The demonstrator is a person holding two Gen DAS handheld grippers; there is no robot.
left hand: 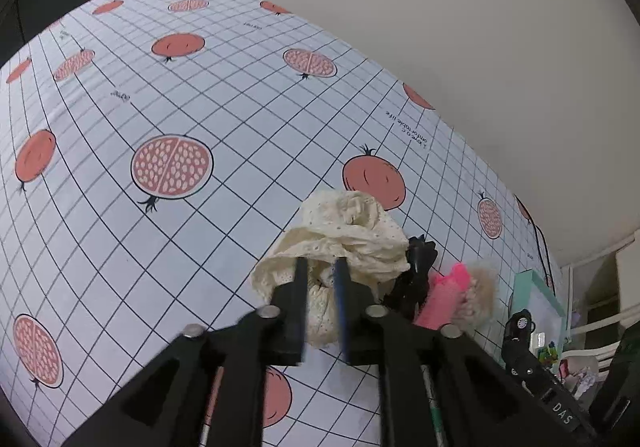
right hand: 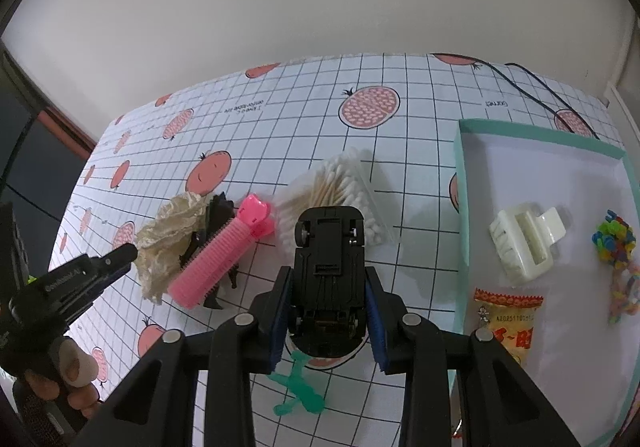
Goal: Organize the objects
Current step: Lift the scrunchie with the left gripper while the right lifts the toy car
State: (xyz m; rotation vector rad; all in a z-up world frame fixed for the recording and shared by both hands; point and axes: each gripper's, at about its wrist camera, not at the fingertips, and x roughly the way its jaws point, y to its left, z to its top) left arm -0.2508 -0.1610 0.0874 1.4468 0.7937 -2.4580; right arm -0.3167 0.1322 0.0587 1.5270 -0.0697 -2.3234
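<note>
While the right tool (right hand: 326, 299) pinched a black toy car (right hand: 328, 271) by its flanks, underside facing the camera, that car hung above the desk (right hand: 420, 207), just left of the teal tray (right hand: 462, 207) and not yet over it. Judging by the tray, sorting was partly done: a cream claw clip (right hand: 526, 243), a snack packet (right hand: 508, 323) and a cluster of coloured beads (right hand: 616, 243) already lay inside it, with bare floor left between them and along the far wall.

Left of the tray, several things remained on the desk: a bag of cotton swabs (right hand: 340, 183) beyond the car, a green rubbery figure (right hand: 298, 395) beneath it, then a pink hair roller (right hand: 216, 259) lying across a black clip (right hand: 218, 215), and furthest from the tray a cream lace scrunchie (left hand: 340, 235). The left tool (left hand: 322, 279) stood at that scrunchie, its jaws slightly apart with lace between them; whether the pads pressed on the fabric could not be told.

For carrying the car across, the tray's near-left rim stood up as the one edge to clear, so some lift looked needed. Room beyond looked generous: the open patch near the claw clip seemed wide enough. The pile by the roller was crowded, things touching, and the left tool would probably drag the black clip along if it pulled the scrunchie carelessly. Farther left, the desk lay open toward its edge.
</note>
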